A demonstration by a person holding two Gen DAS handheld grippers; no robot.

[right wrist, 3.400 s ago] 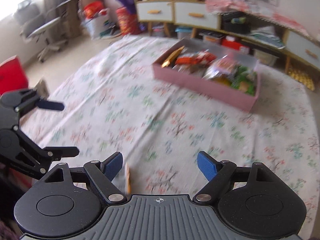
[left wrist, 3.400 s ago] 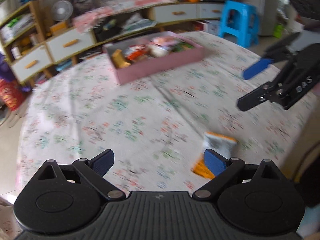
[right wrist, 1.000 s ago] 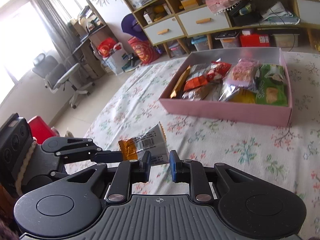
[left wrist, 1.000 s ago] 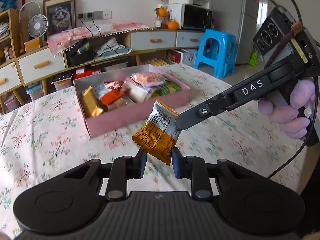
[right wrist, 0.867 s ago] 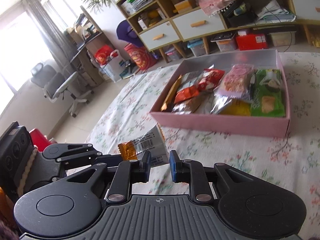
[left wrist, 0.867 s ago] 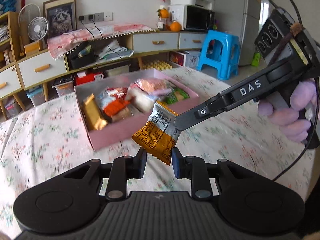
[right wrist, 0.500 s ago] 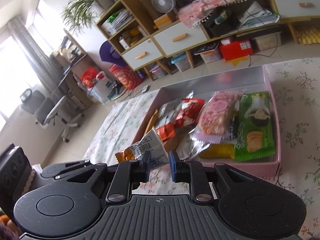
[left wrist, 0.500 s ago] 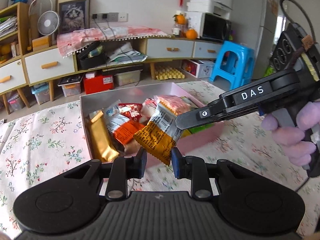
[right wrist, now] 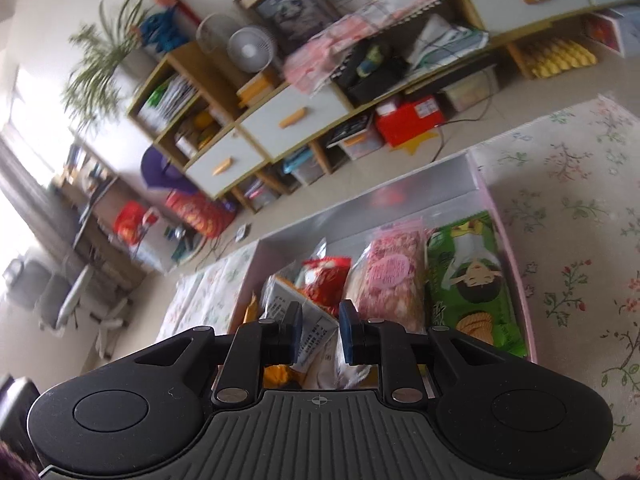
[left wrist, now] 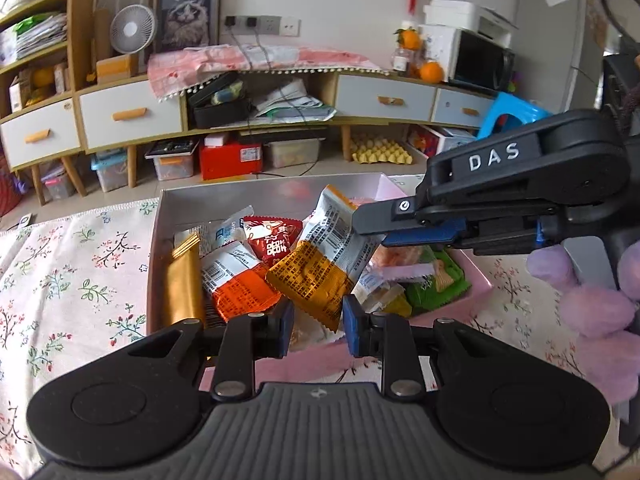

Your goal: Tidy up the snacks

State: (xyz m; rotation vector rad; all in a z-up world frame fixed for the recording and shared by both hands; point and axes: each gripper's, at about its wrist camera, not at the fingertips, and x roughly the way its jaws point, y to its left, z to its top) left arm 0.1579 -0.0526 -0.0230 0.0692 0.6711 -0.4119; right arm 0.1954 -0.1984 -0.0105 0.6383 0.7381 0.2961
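Left wrist view, centre frame: the orange-and-white snack packet [left wrist: 320,268], carried in from open tabletop, now hangs over the pink box [left wrist: 476,280], pinched at its top by the right gripper [left wrist: 384,236] and its bottom corner by the left gripper [left wrist: 318,322]; release seems next.

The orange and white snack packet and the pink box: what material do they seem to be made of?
The orange and white snack packet looks like thin glossy plastic film: it creases, shines, and has a zigzag sealed edge. The pink box seems to be matte cardboard with a silvery lining, judging by its stiff, straight walls.
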